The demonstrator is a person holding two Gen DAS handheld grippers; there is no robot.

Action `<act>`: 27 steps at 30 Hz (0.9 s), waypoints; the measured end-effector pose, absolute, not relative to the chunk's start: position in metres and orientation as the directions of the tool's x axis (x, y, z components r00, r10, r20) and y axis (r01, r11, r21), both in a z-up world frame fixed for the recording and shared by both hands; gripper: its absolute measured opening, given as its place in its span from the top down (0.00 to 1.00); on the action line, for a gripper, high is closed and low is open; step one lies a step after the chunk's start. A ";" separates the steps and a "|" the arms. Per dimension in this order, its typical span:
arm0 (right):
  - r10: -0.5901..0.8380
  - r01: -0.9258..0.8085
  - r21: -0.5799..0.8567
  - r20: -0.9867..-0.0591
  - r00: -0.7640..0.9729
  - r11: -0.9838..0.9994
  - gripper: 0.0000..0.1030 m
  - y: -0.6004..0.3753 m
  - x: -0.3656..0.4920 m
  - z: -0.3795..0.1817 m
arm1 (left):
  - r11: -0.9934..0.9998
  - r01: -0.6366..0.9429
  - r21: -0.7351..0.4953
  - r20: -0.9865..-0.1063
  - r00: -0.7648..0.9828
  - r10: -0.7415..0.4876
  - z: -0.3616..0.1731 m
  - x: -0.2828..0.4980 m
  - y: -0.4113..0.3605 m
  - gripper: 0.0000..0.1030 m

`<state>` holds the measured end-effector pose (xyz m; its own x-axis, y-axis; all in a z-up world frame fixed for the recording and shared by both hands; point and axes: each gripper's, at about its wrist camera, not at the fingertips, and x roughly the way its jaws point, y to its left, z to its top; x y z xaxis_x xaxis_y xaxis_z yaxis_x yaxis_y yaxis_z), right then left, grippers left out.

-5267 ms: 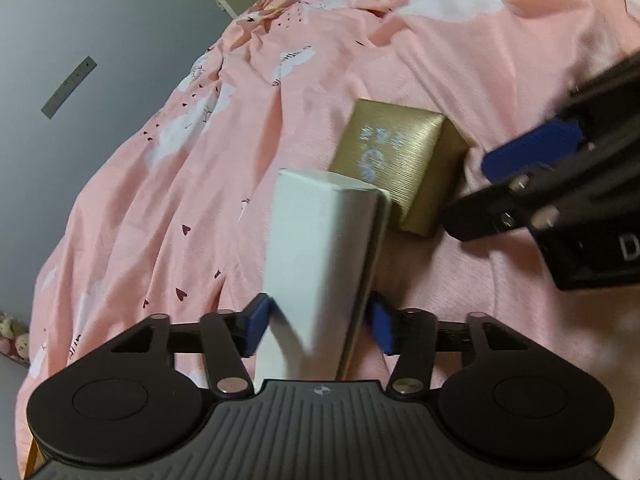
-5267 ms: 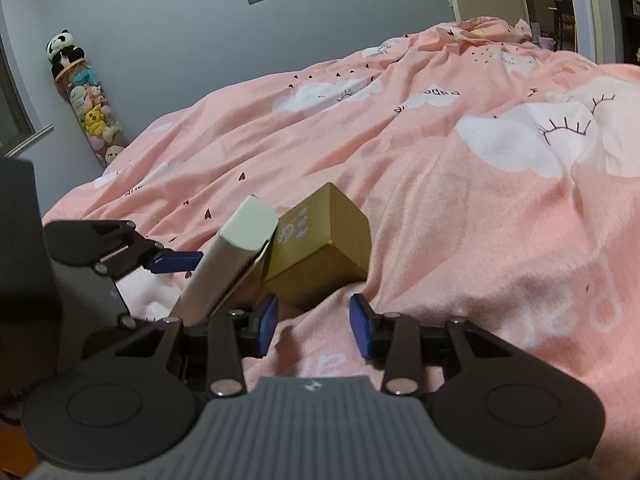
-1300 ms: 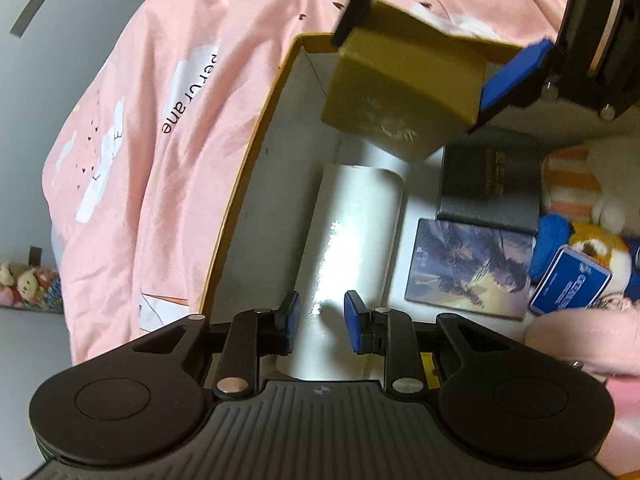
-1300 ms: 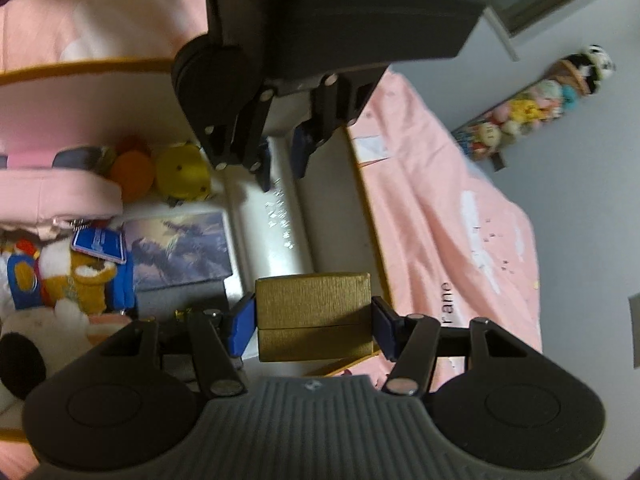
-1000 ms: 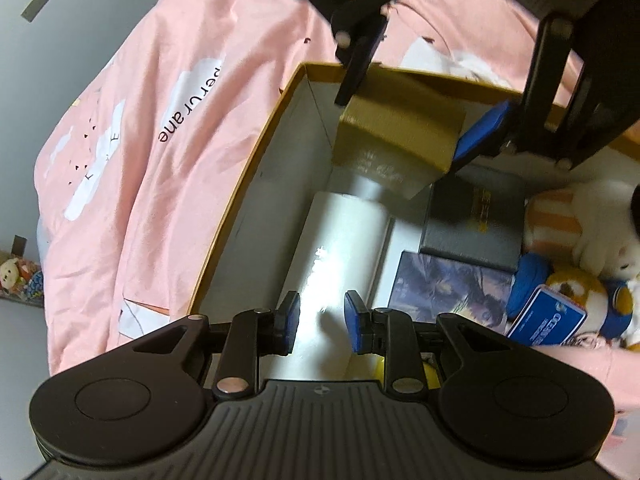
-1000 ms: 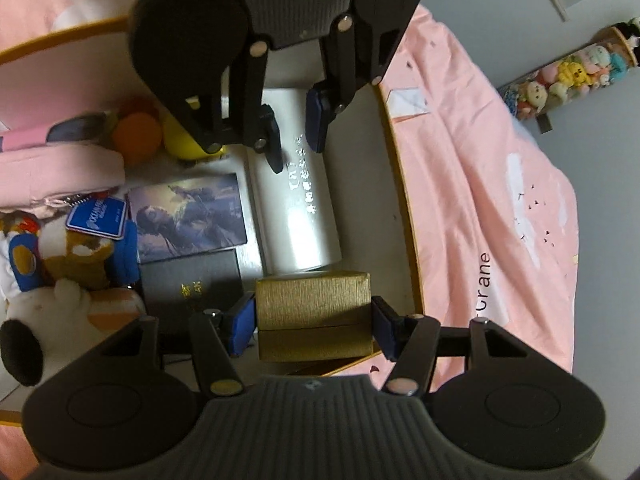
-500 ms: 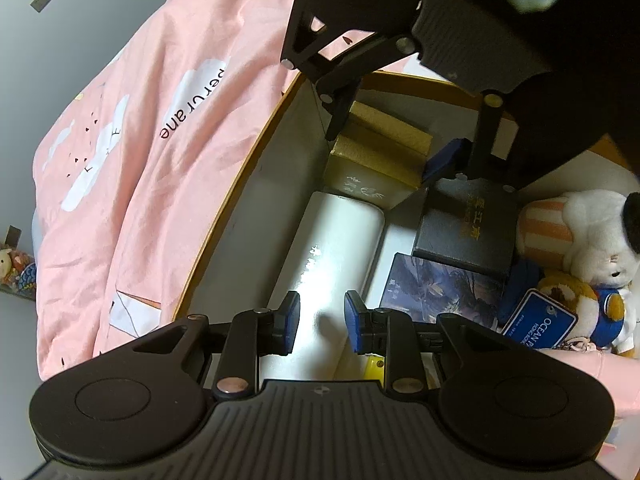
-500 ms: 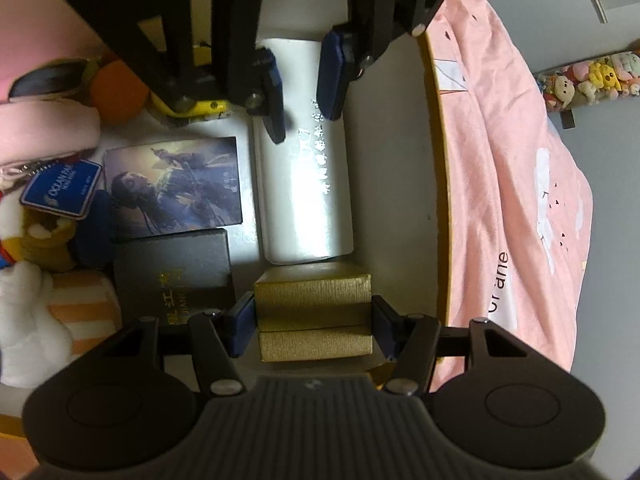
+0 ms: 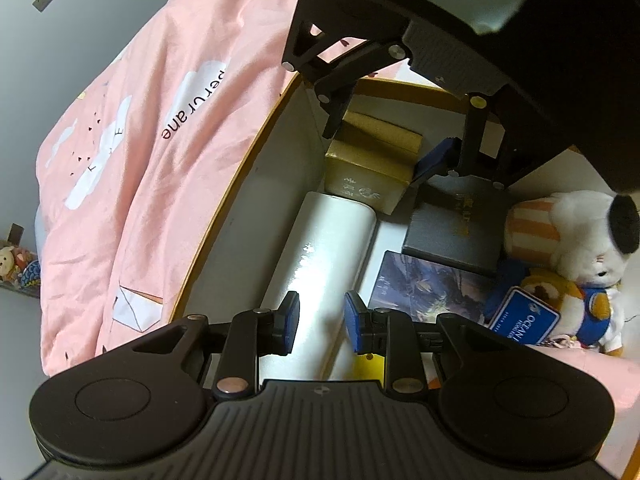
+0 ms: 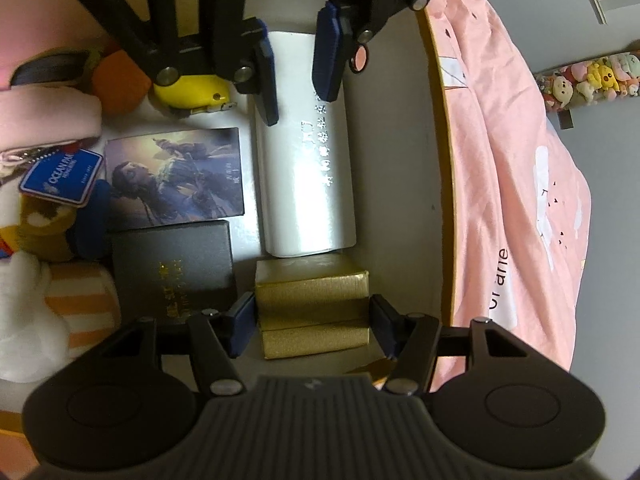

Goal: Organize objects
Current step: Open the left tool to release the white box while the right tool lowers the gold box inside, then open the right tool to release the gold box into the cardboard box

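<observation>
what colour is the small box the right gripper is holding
Gold, with a fine ribbed texture; clearest in the right wrist view.

Inside the storage box [image 10: 436, 128] on the bed [image 10: 520, 160], the small box [image 10: 312, 304] sits end-on against the long box [image 10: 304, 152], with the picture card [image 10: 176, 176] beside it.

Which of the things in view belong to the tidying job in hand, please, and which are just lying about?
In the job:
- gold box, in the right gripper
- white box, under the left gripper
- storage box

Lying about:
- black box
- picture card
- plush toys
- pink duvet
</observation>
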<state>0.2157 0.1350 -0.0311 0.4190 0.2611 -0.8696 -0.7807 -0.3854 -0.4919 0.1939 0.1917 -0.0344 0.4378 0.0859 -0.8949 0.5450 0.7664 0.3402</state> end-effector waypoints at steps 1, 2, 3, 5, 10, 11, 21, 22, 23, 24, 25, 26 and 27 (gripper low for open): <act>0.264 -0.780 -0.495 -0.868 0.420 -0.383 0.40 0.134 0.215 -0.029 | 0.765 0.545 0.344 -0.893 0.441 0.088 -0.032 0.192 0.190 0.69; 0.270 -0.779 -0.500 -0.865 0.423 -0.379 0.41 0.133 0.214 -0.028 | 0.764 0.544 0.347 -0.891 0.444 0.089 -0.029 0.190 0.189 0.69; 0.279 -0.776 -0.507 -0.860 0.427 -0.376 0.40 0.133 0.213 -0.027 | 0.764 0.543 0.349 -0.890 0.447 0.089 -0.028 0.188 0.187 0.69; 0.279 -0.789 -0.499 -0.864 0.420 -0.358 0.47 0.134 0.215 -0.026 | 0.763 0.540 0.355 -0.887 0.453 0.091 -0.022 0.184 0.185 0.69; 0.287 -0.794 -0.517 -0.851 0.439 -0.319 0.50 0.135 0.218 -0.033 | 0.767 0.526 0.366 -0.879 0.465 0.101 -0.011 0.175 0.179 0.68; 0.291 -0.796 -0.520 -0.849 0.441 -0.311 0.51 0.134 0.217 -0.034 | 0.770 0.522 0.366 -0.879 0.466 0.101 -0.010 0.173 0.178 0.68; 0.374 -0.839 -0.511 -0.827 0.421 -0.185 0.51 0.109 0.197 0.009 | 0.774 0.494 0.397 -0.858 0.499 0.121 0.016 0.145 0.160 0.57; 0.391 -0.852 -0.500 -0.823 0.412 -0.154 0.49 0.105 0.194 0.016 | 0.779 0.481 0.401 -0.851 0.510 0.122 0.021 0.141 0.158 0.55; 0.410 -0.865 -0.488 -0.816 0.407 -0.113 0.45 0.100 0.191 0.022 | 0.785 0.470 0.405 -0.843 0.524 0.121 0.026 0.137 0.156 0.52; 0.431 -0.878 -0.474 -0.808 0.401 -0.073 0.43 0.096 0.188 0.030 | 0.790 0.458 0.408 -0.834 0.538 0.119 0.031 0.132 0.154 0.50; 0.454 -0.888 -0.458 -0.800 0.393 -0.036 0.43 0.091 0.184 0.037 | 0.795 0.444 0.413 -0.824 0.555 0.118 0.037 0.127 0.151 0.49; 0.477 -0.899 -0.438 -0.791 0.383 -0.004 0.42 0.088 0.182 0.043 | 0.800 0.431 0.417 -0.813 0.571 0.116 0.043 0.123 0.149 0.47; 0.498 -0.908 -0.418 -0.782 0.375 0.027 0.42 0.083 0.179 0.049 | 0.808 0.417 0.417 -0.802 0.586 0.112 0.048 0.118 0.147 0.44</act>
<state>0.1786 0.0828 0.0486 0.3747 0.4976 -0.7823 -0.9081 0.0269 -0.4178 0.1178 0.1468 0.0479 0.5862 0.1117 -0.8025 0.4169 0.8077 0.4170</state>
